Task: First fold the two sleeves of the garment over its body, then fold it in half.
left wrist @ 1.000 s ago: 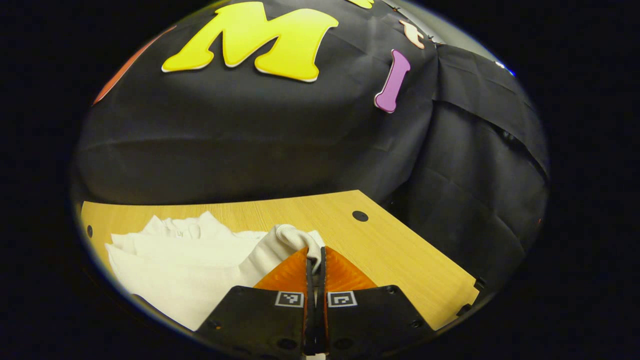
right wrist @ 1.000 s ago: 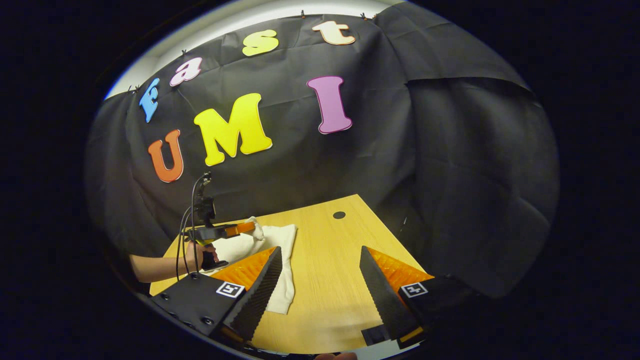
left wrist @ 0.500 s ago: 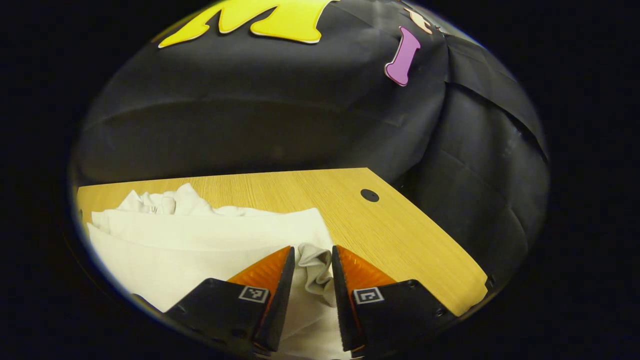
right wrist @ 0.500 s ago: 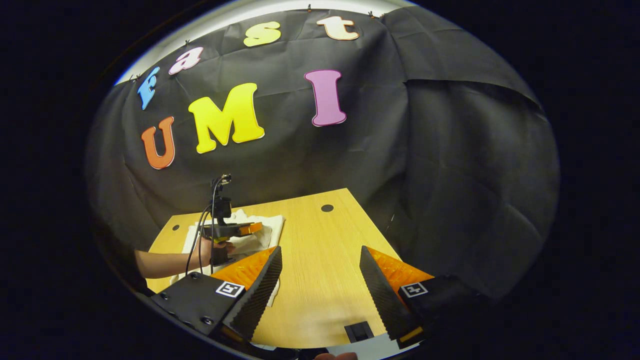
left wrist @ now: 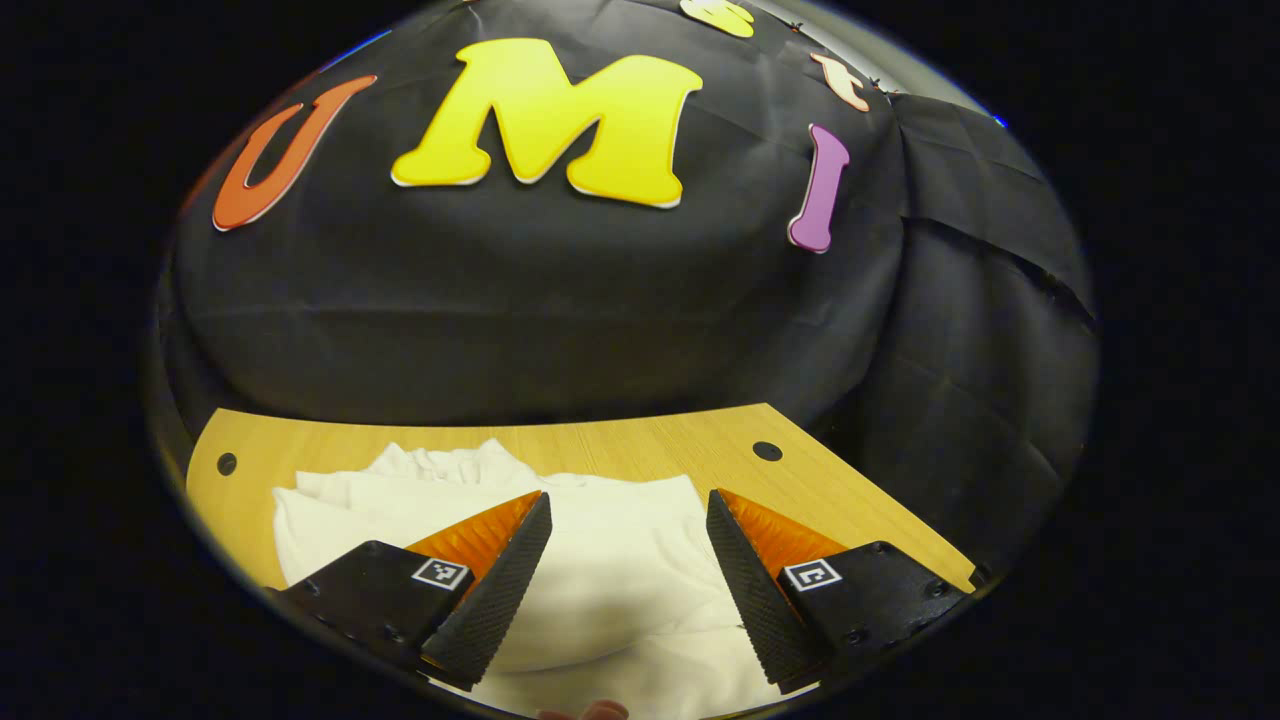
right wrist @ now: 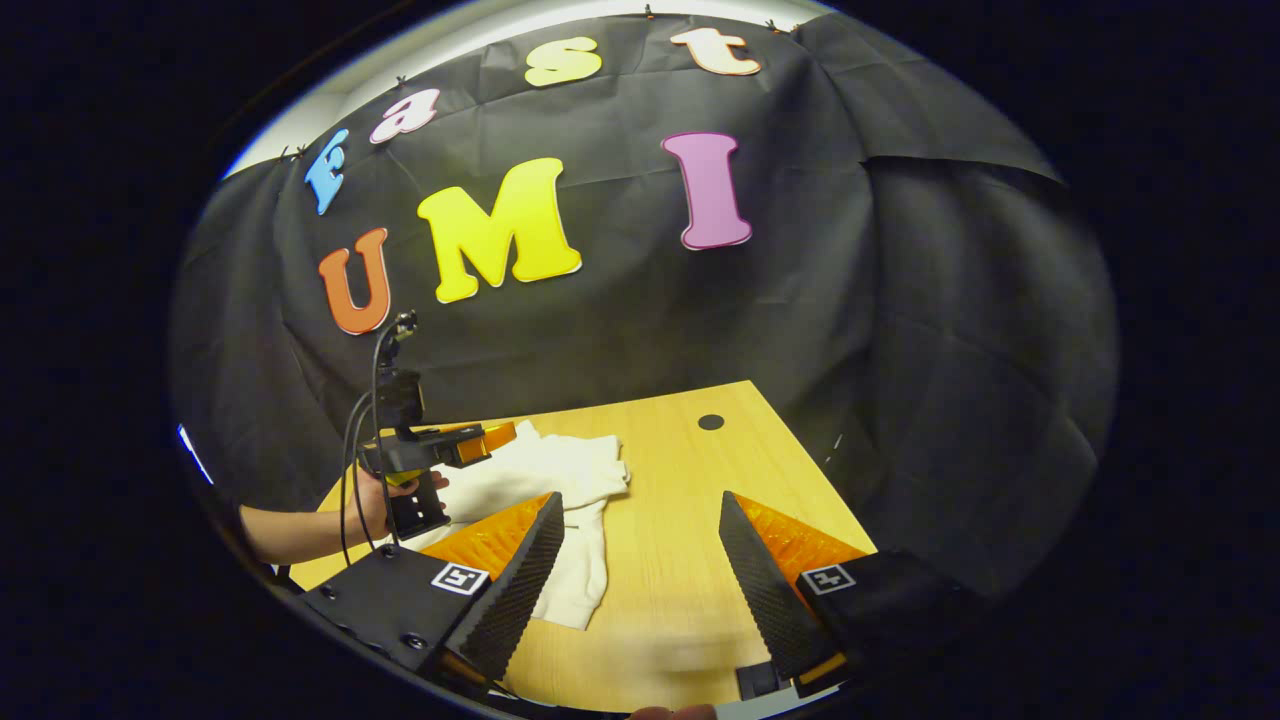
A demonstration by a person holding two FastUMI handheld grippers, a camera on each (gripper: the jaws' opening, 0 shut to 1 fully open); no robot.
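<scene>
The left gripper has released the sleeve, apparently lifted off the garment; both grippers' jaws apart.

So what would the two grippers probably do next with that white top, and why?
Probably bring the right gripper down to the near sleeve and pinch it. Both grippers are open and hold nothing; the left gripper hovers above the white garment, and that sleeve hangs out toward the table's near edge, seemingly not yet folded.
</scene>
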